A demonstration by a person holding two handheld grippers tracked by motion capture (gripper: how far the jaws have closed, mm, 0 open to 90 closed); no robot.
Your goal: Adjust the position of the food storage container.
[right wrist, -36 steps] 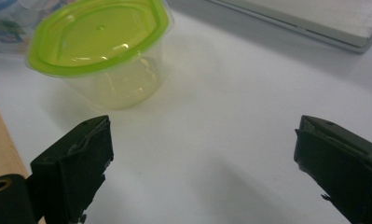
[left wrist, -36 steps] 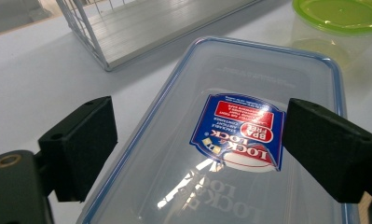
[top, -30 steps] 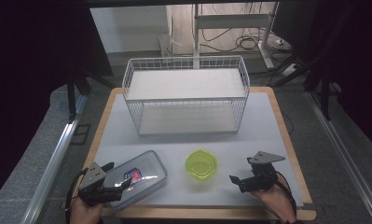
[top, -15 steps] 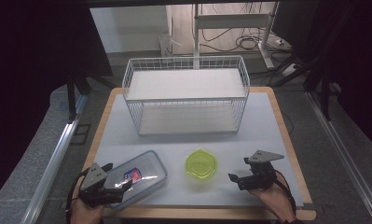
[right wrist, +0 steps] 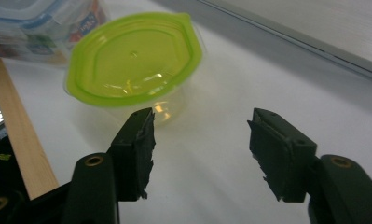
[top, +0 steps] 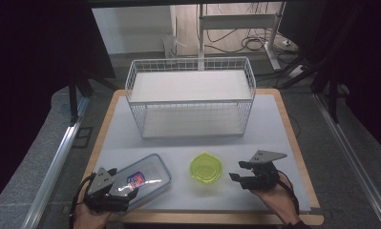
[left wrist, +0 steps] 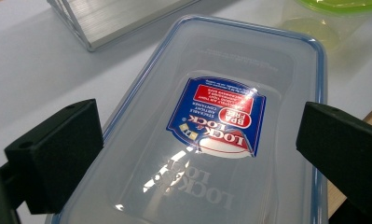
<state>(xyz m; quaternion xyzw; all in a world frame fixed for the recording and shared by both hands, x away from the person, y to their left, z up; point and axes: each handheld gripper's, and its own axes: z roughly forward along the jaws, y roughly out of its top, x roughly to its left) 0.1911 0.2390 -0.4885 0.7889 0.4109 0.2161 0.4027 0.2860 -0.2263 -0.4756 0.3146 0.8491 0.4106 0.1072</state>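
the left gripper (top: 112, 193) hangs over the near end of the box (top: 142, 179), jaws spread wide and just been opening, one pad off each long side with the lid between them and nothing pressed, as the left gripper view (left wrist: 200, 154) shows. the box (left wrist: 211, 130) looks light, a stiff clear plastic shell with a blue-rimmed lid, smooth and likely slippery on top, so the rim along the long sides seems the place to pinch. it lies partly over the near table edge (top: 207, 218), so a careless nudge could tip it off. to its right sits the tub (top: 206, 168), small, green-lidded, probably light and a little flexible; the lid's lip is the likely hold. the right gripper (top: 243, 177) waits just right of it, jaws half spread and just been closing, nothing between them, the tub (right wrist: 132, 70) ahead and to the left. beyond both stands the wire basket (top: 190, 102), with open white mat between.
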